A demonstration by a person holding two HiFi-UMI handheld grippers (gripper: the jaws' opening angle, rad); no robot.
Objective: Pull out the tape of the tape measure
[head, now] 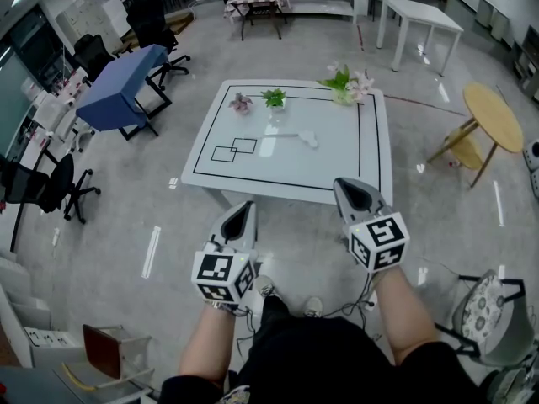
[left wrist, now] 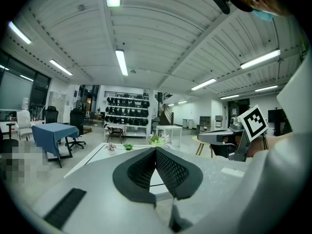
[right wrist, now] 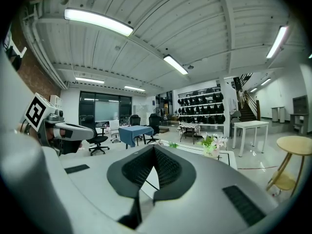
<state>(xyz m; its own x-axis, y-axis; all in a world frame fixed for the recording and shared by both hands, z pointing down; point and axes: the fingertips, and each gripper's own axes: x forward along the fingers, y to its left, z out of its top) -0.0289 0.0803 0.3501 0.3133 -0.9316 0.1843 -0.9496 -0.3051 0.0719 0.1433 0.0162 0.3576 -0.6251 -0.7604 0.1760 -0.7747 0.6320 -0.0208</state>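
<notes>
Your left gripper (head: 244,213) and right gripper (head: 349,190) hung closed and empty short of the table (head: 337,168); you needed 1 opened before reaching the tape measure (head: 307,138).

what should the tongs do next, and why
Probably reach forward over the table toward the tape measure, opening on the way. The left tongs and right tongs are both shut and empty, held back by the table's near edge, while the tape measure lies untouched mid-table.
</notes>
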